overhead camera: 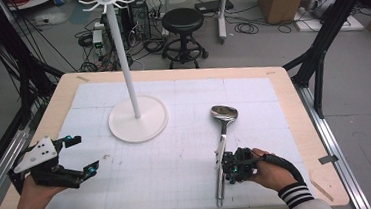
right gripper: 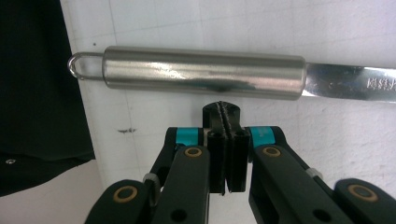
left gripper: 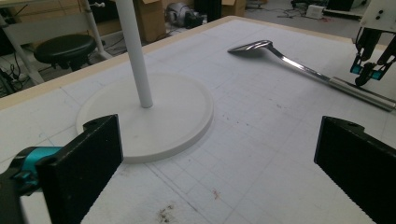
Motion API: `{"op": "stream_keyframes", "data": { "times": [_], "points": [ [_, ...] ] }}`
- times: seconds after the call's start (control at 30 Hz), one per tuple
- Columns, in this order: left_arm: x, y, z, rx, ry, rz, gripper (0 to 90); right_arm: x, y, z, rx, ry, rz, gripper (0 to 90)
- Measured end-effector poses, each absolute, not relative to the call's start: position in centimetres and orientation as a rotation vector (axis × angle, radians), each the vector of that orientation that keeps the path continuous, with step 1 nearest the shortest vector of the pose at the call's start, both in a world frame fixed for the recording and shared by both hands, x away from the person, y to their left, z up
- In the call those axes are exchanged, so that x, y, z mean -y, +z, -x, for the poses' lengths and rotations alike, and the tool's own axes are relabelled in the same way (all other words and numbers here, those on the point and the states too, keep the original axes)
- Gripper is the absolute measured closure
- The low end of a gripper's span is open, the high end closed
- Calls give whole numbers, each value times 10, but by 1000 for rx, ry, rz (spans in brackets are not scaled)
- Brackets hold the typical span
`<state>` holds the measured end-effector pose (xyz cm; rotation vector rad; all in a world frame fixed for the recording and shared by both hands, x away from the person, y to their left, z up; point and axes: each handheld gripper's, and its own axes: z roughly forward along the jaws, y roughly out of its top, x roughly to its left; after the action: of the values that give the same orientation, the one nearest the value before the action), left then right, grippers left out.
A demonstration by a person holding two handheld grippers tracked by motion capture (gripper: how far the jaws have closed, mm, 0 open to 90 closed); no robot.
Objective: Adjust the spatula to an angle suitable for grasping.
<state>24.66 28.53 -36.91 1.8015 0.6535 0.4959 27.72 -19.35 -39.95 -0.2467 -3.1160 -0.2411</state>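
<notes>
While the left gripper point(overhead camera: 79, 155) waits at eight o'clock, jaws spread wide and empty, the right gripper point(right gripper: 223, 114) sits at five o'clock, jaws pressed together, empty, just beside the steel ladle's point(overhead camera: 222, 139) handle. Grasping seems next: reopen, straddle the handle.

High view looks down the table; both gripper views sit low, sharing the ladle point(overhead camera: 222, 131).
</notes>
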Motion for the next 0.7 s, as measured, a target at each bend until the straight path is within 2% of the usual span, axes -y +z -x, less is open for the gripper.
{"op": "stream_keyframes", "data": {
  "times": [0.37, 0.7],
  "points": [
    [-286, -370, -248, -657, 490, -1800, 17, 188, -404, -280, 3124, -198, 258, 897],
    [-285, -370, -248, -656, 486, -1804, 17, 166, -403, -285, 3139, -194, 237, 897]
  ]
}}
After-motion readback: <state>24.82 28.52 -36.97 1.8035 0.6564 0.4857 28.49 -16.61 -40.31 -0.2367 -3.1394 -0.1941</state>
